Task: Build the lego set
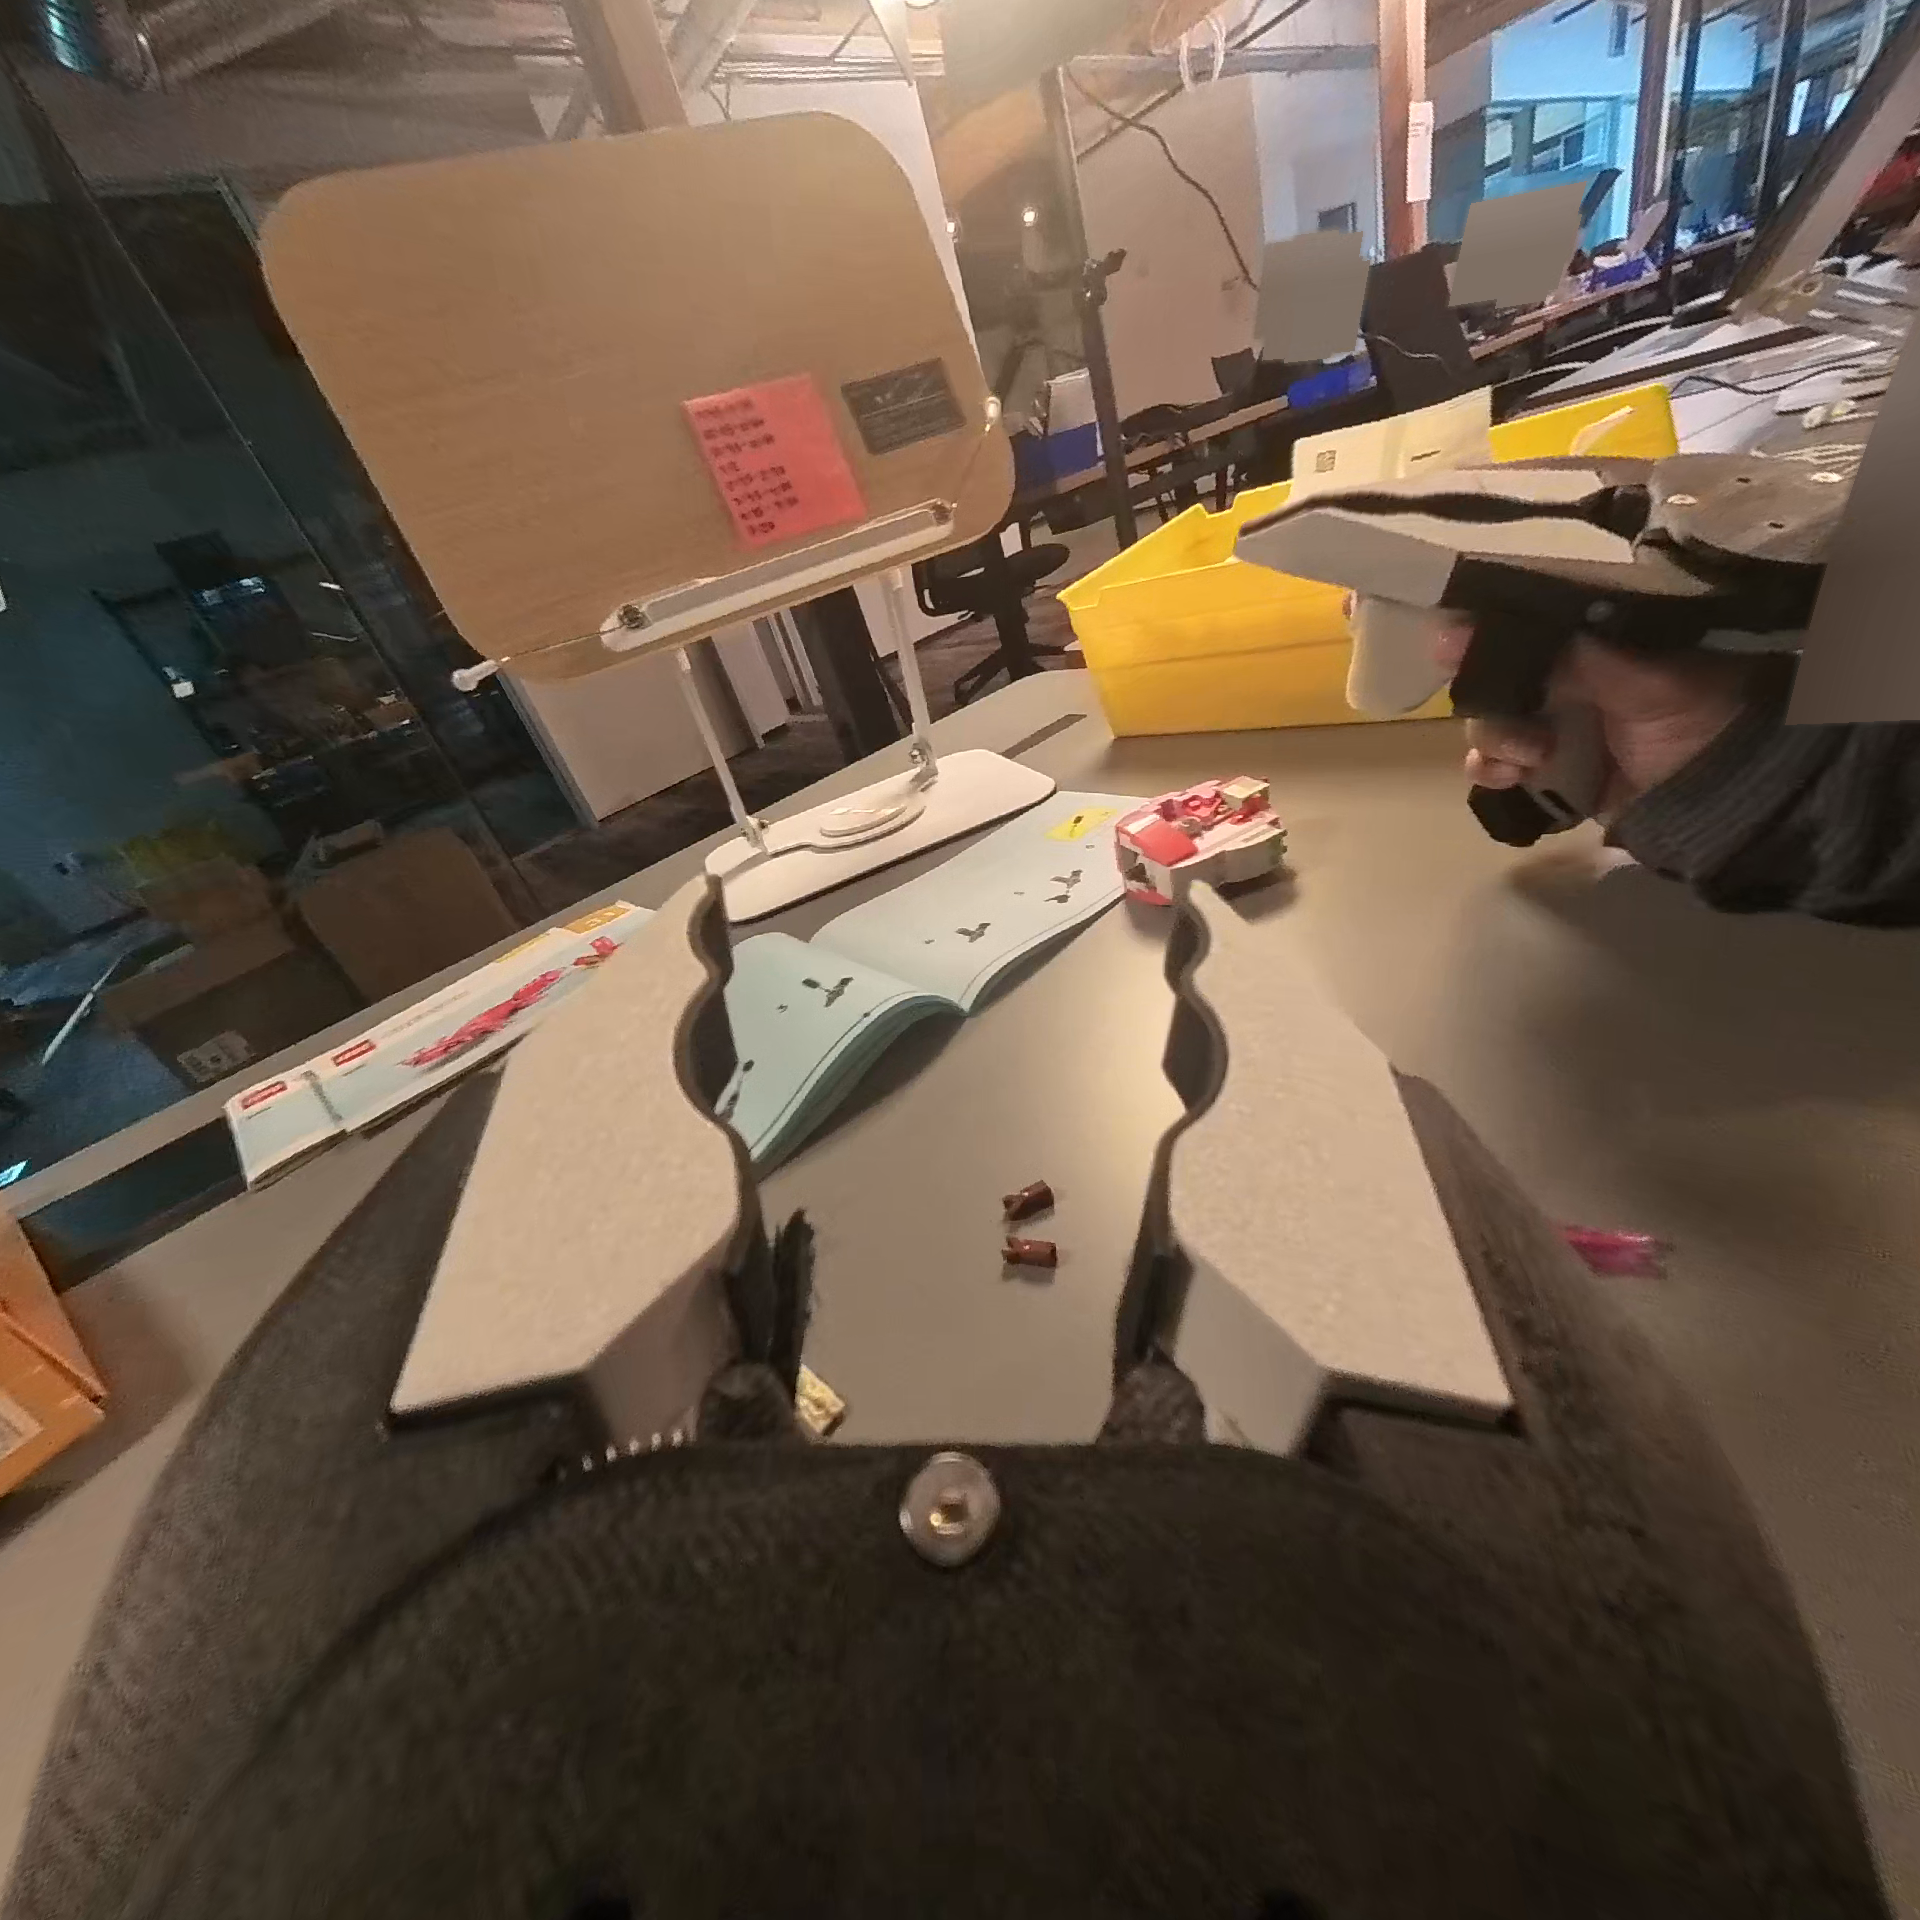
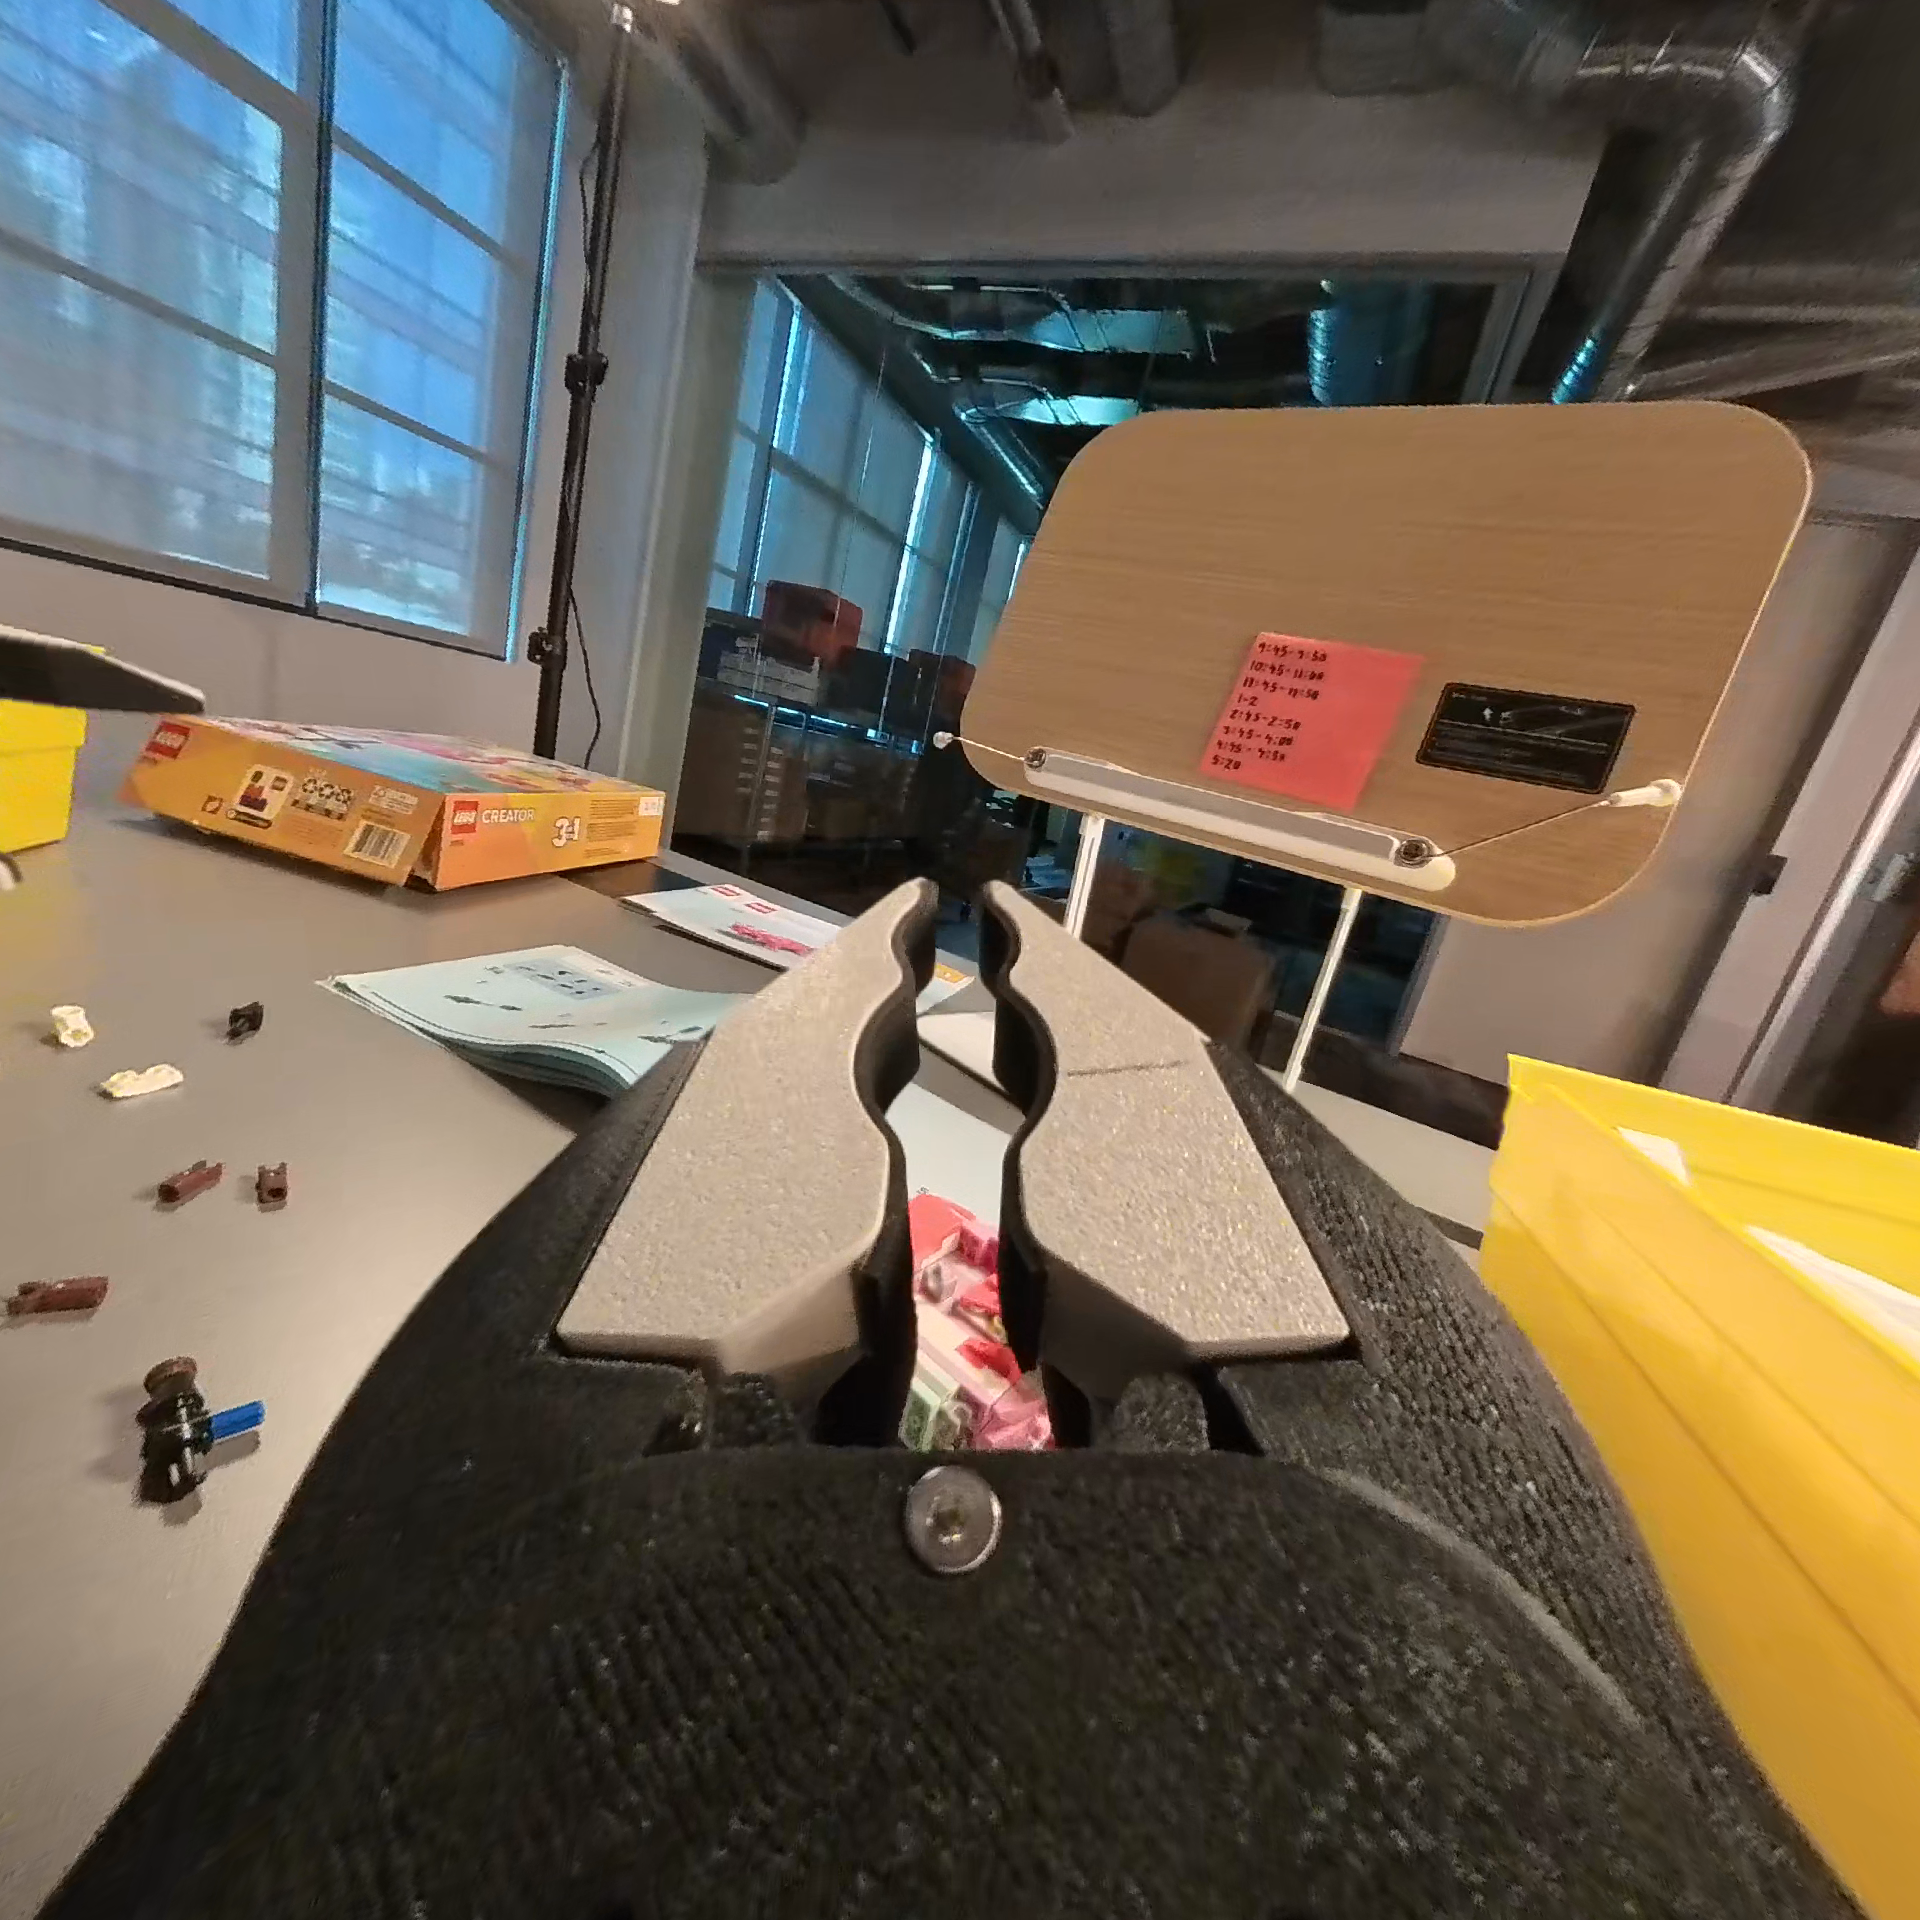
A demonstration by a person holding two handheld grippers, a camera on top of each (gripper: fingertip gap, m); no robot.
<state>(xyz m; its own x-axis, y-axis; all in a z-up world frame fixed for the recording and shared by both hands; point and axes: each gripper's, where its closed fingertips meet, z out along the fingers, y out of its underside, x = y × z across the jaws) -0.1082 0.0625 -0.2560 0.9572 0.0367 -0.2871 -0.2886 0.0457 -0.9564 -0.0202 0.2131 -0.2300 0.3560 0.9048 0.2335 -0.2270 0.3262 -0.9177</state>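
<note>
The left gripper (image 1: 951, 914) is hovering with jaws released above the open booklet (image 1: 914, 987); the right gripper (image 2: 958, 902), jaws nearly clenched, is holding nothing above it.

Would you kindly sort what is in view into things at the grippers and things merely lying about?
At the grippers:
- left gripper, open, over two dark red pieces and the open booklet
- right gripper, fingers close together, nearest the pink-and-red brick model

Lying about:
- wooden stand
- yellow bin
- orange box
- closed booklet
- loose small pieces
</note>
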